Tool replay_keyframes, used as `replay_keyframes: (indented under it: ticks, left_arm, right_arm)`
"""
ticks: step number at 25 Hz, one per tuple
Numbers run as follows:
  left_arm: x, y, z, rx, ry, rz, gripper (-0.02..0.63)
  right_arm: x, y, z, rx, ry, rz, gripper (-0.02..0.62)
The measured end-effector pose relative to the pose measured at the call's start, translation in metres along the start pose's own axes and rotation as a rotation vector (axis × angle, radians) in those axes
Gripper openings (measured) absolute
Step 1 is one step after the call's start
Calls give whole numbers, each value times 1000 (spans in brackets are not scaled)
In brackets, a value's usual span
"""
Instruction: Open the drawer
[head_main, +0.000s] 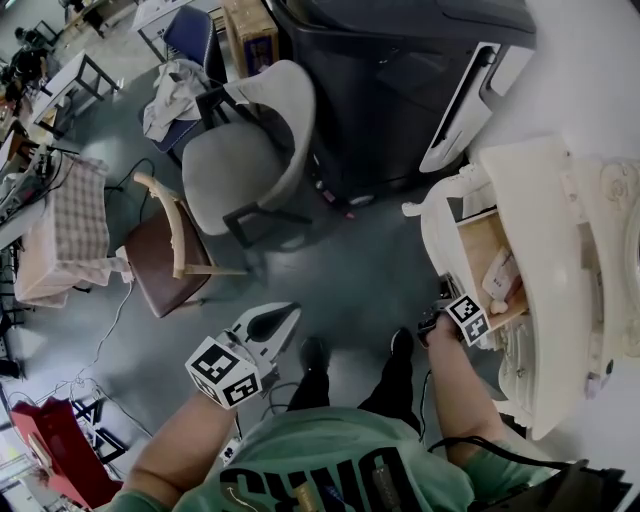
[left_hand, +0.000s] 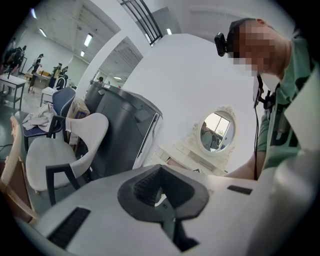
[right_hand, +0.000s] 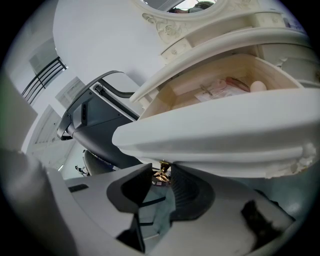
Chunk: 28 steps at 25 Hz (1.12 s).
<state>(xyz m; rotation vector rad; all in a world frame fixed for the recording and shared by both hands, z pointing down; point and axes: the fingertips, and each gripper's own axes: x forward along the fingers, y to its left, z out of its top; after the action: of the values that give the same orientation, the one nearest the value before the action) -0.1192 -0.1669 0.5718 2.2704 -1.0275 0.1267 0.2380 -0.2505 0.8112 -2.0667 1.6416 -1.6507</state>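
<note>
Right gripper (right_hand: 161, 172): jaws clamped on the small brass handle (right_hand: 160, 177) that hangs under the front of the drawer (right_hand: 215, 135). The handle sits between the two dark pads, right at the lower edge of the drawer front. The drawer stands pulled out from the white carved counter (head_main: 545, 200), and its pale wooden interior is exposed. Flat packets (right_hand: 220, 90) and a small rounded pale item (right_hand: 257, 86) lie inside; what they are cannot be determined. In the head view the drawer (head_main: 485, 255) projects from the counter's left edge, with the right gripper (head_main: 445, 310) at its near corner. Left gripper (left_hand: 160, 172): jaws together, nothing between them. It is held level and well apart from the drawer, over the grey floor in front of the person. An oval mirror (left_hand: 217, 131) stands on the counter. A white-backed chair (head_main: 235, 170) stands on the floor, well apart from the counter
</note>
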Motion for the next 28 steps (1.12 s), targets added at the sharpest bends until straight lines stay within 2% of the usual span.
replay_keyframes:
  ticks: [28]
  left_arm:
    - [-41,20,-1,-14,-32,14,0]
  right_arm:
    - [-9,8,-18,-8,-7,-42,120]
